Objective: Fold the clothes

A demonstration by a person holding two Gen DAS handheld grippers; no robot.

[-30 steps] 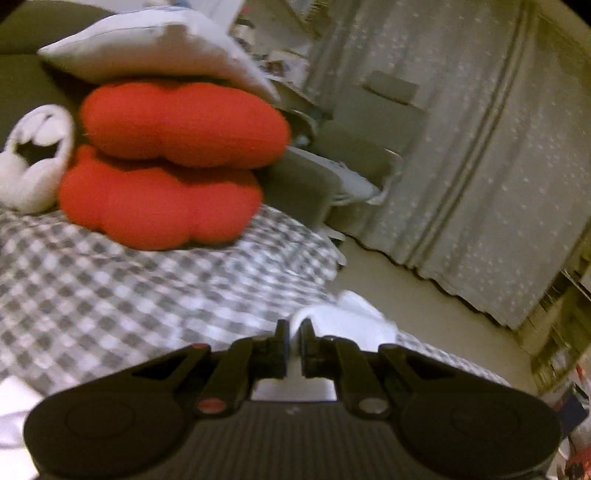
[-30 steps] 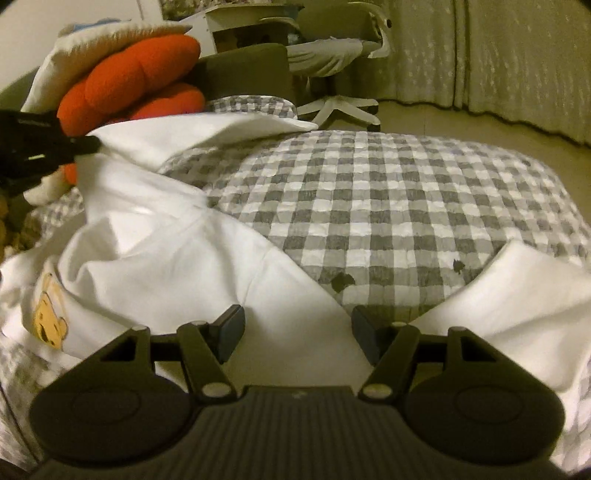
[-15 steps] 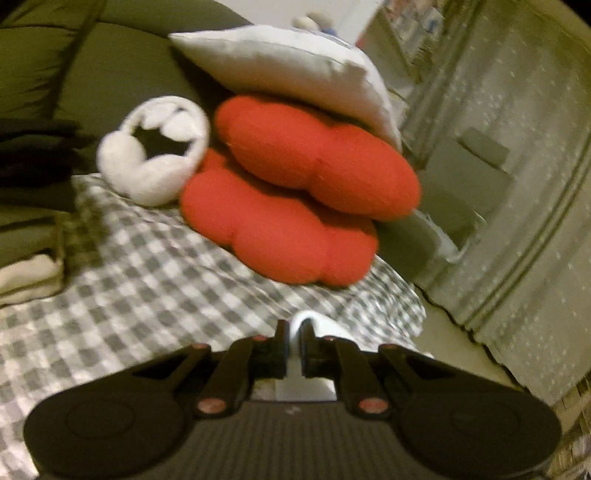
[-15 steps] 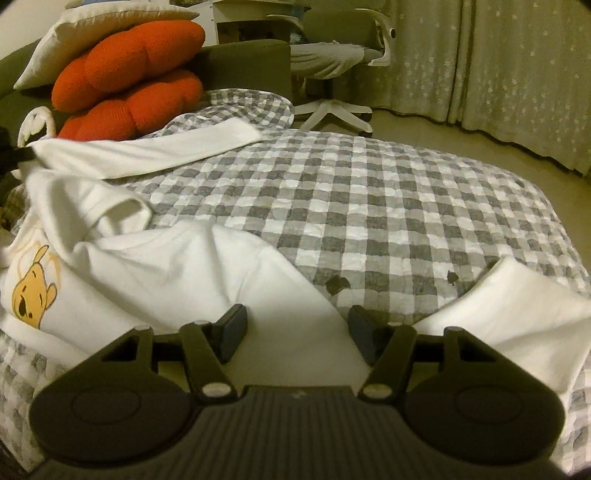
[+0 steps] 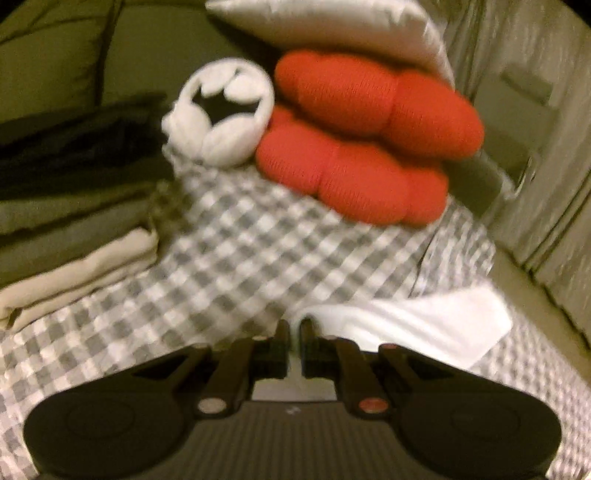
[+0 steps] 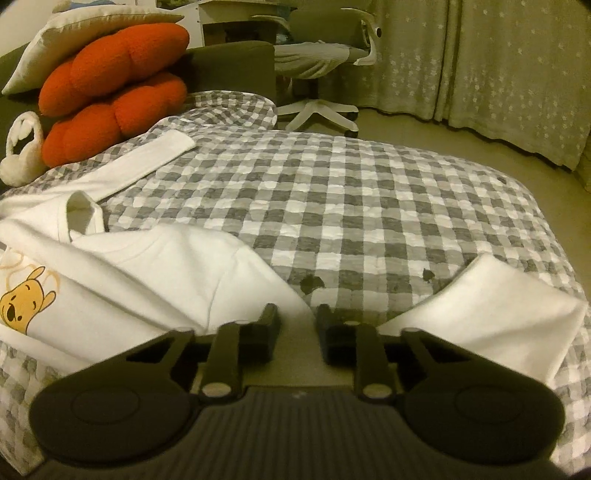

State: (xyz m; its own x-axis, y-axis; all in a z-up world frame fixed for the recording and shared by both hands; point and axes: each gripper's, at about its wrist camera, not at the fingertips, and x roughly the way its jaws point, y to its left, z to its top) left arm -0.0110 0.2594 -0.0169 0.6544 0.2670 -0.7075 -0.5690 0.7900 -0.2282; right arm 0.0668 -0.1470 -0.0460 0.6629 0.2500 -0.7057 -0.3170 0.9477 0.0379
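Your white long-sleeve shirt [image 6: 155, 273] with the yellow bear picture [image 6: 26, 299] lies spread on the checked bedcover [image 6: 351, 206]. It is not flat. The body is bunched and creased on the left. One sleeve [image 6: 147, 162] runs out straight toward the red cushions [image 6: 114, 92]. The other sleeve end [image 6: 491, 306] lies on the right, near the edge of the bed.

The shirt looks soft, light and floppy. It will sag and bend wherever you lift it, and it will slide easily over the bedcover. It will not break. I think the best places to grab are the edges and ends: a cuff, a shoulder seam or the hem. A pinch in the middle would only pull up a bump.

Your left gripper [image 5: 294, 343] has its jaws almost closed. White cloth [image 5: 417, 325] lies right by the tips and runs off to the right, and a thin bit seems to sit between them. That view is blurry, so I cannot be sure how much it holds.

Your right gripper [image 6: 294, 328] has its jaws partly open with a clear gap. It holds nothing. It sits low over the shirt, between the body and the right sleeve end.

Near the left gripper, a pile of folded clothes [image 5: 74, 236] sits by the dark sofa back [image 5: 55, 44]. A white fluffy toy [image 5: 221, 114] leans by the red cushions, with a pale pillow [image 6: 88, 33] on top of them. An office chair [image 6: 325, 59] and starry curtains [image 6: 498, 74] stand past the bed.
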